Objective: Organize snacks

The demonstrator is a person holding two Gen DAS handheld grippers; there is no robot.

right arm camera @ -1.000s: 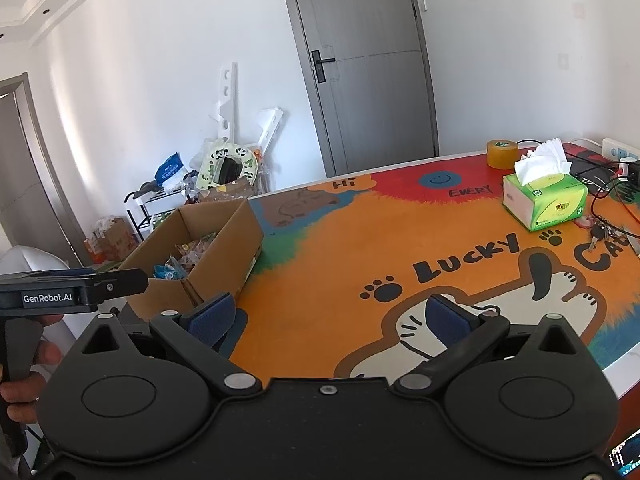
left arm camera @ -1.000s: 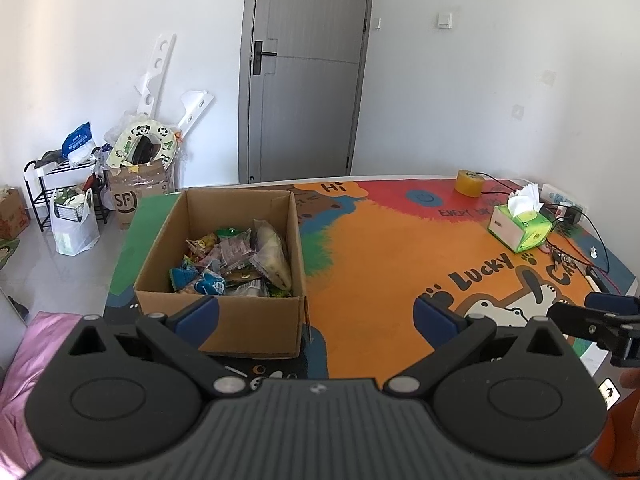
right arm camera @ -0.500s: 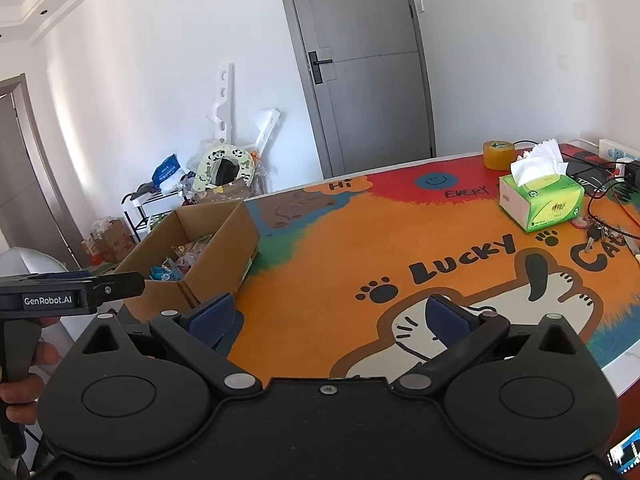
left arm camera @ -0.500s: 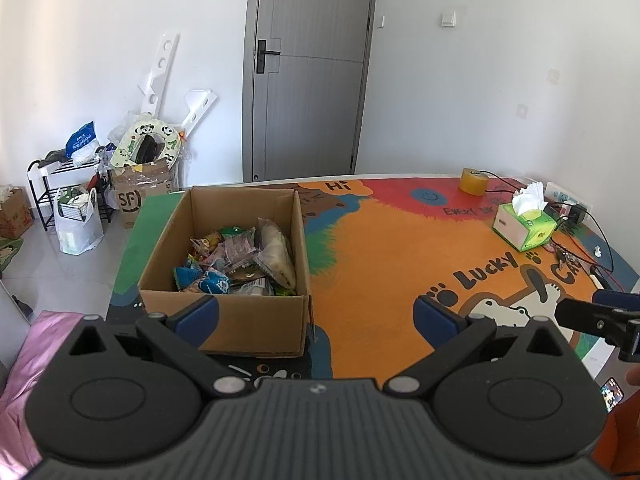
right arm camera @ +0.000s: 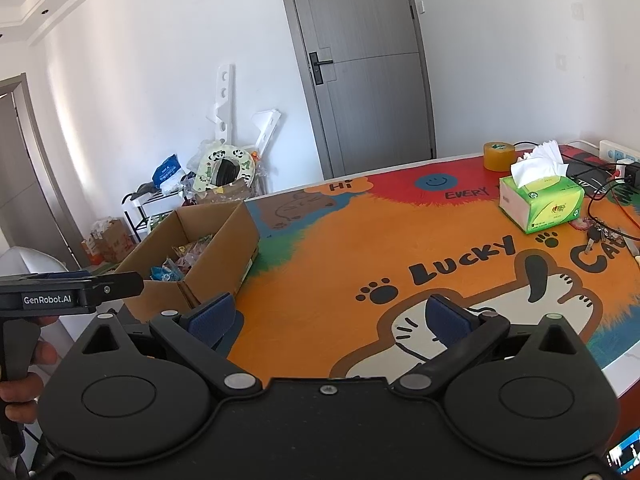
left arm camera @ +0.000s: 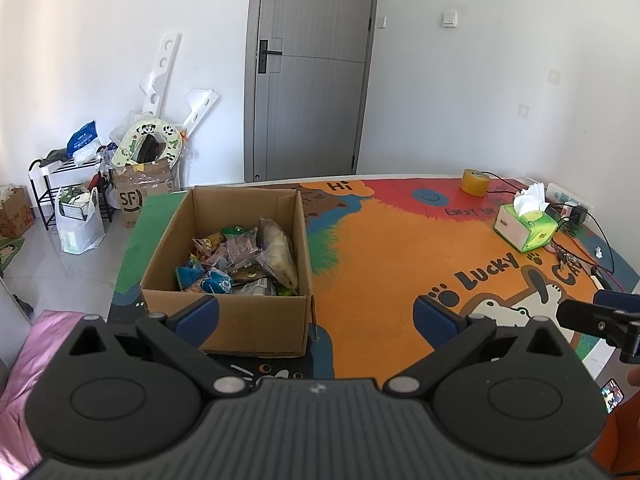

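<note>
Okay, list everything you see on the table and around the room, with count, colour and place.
Cardboard box: one, brown, open, table's left end.
Snack packets: many, mixed colours, inside the box.
Tissue box: one, green, table's far right.
Tape roll: one, yellowish, far edge beyond the tissues.
Keys: one bunch, beside the tissue box.
Cables: several, black and red, right edge.
Table mat: one, orange cartoon print.
Door: one, grey, shut.
Shelf rack: one, black, cluttered, by the left wall.
Left gripper: open, empty.
Right gripper: open, empty.

Left gripper [left arm camera: 316, 314] has drawn back — cardboard box [left arm camera: 256, 326] shows fuller.
</note>
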